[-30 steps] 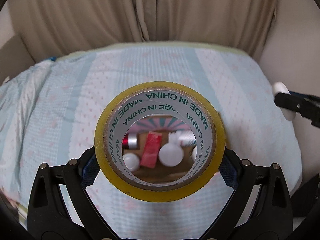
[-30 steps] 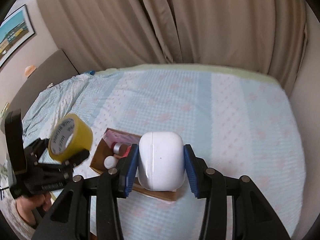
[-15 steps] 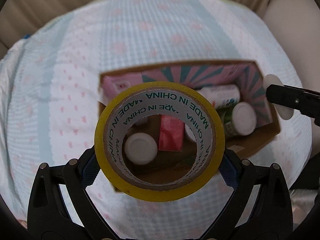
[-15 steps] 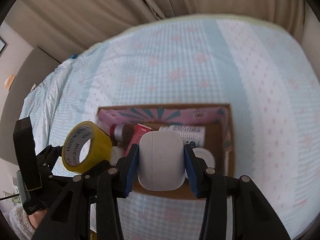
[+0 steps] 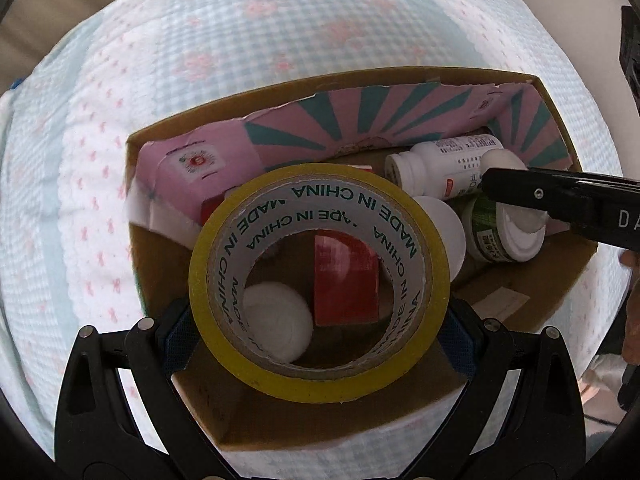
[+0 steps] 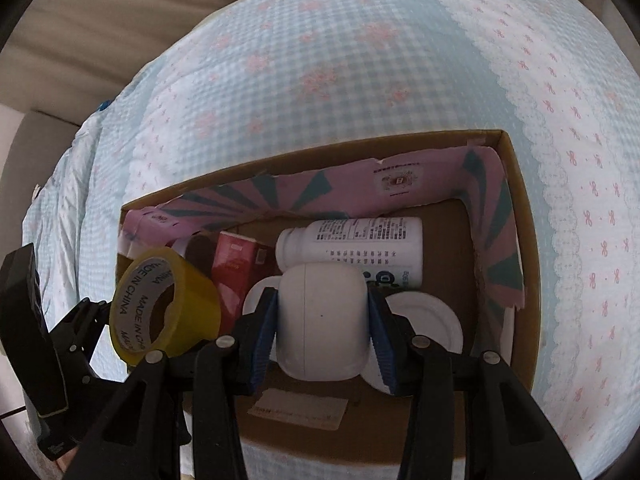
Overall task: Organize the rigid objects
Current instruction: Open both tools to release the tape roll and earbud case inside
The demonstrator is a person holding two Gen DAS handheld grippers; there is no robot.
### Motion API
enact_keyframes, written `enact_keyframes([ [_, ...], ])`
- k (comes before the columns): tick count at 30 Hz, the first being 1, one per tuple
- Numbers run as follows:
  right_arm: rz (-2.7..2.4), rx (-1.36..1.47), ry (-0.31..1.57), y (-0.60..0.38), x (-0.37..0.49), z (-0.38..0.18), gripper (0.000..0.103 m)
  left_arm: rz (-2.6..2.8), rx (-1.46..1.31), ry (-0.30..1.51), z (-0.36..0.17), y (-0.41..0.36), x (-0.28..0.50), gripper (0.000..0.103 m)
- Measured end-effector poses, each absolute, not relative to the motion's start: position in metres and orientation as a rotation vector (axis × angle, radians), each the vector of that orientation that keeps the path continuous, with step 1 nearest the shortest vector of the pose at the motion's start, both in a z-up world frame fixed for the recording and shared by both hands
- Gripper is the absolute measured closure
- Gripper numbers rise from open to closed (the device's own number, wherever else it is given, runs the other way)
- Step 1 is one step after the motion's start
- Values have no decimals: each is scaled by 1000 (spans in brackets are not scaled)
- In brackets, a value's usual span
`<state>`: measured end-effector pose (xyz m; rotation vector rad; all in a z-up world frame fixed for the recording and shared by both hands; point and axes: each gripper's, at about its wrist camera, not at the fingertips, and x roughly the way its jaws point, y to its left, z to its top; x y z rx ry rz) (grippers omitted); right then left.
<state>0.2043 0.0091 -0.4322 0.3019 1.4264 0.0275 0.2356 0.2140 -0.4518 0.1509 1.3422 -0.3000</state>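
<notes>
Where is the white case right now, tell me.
In the right wrist view the white case sits clamped in the right gripper, over the cardboard box, just in front of the lying white bottle.

Matt cardboard box (image 6: 520, 216), glossy yellow tape roll (image 5: 320, 280), quilted cloth bedspread (image 6: 360, 60).

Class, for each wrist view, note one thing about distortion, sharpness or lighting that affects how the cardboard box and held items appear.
Left wrist view: fisheye bows the brown cardboard box rim; the printing inside the yellow tape roll is sharp; corners go black. Right wrist view: the checked bedspread bulges; soft, even light, no glare on the white plastic case.
</notes>
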Motion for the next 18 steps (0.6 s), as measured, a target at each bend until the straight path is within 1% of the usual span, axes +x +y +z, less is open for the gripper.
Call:
enact_keyframes([
  [1, 26, 319, 1439, 8, 206, -435, 62, -306, 150, 1354, -454, 214, 238, 4],
  [2, 23, 334, 1447, 8, 207, -436, 55, -318, 143, 1357, -453, 215, 239, 0],
  [3, 9, 344, 1451, 7, 208, -436, 32, -330, 139, 1358, -451, 215, 238, 0],
  [4, -4, 349, 1445, 6, 208, -434, 17, -333, 143, 1359, -450, 216, 238, 0],
  [5, -8, 353, 1431, 4, 206, -431, 0, -336, 156, 1358, -447, 216, 236, 0],
  [8, -20, 353, 1411, 2, 202, -423, 0, -328, 173, 1352, -441, 218, 229, 0],
  [18, -21, 312, 1387, 8, 183, -402, 0, -268, 84, 1309, -413, 241, 205, 0],
])
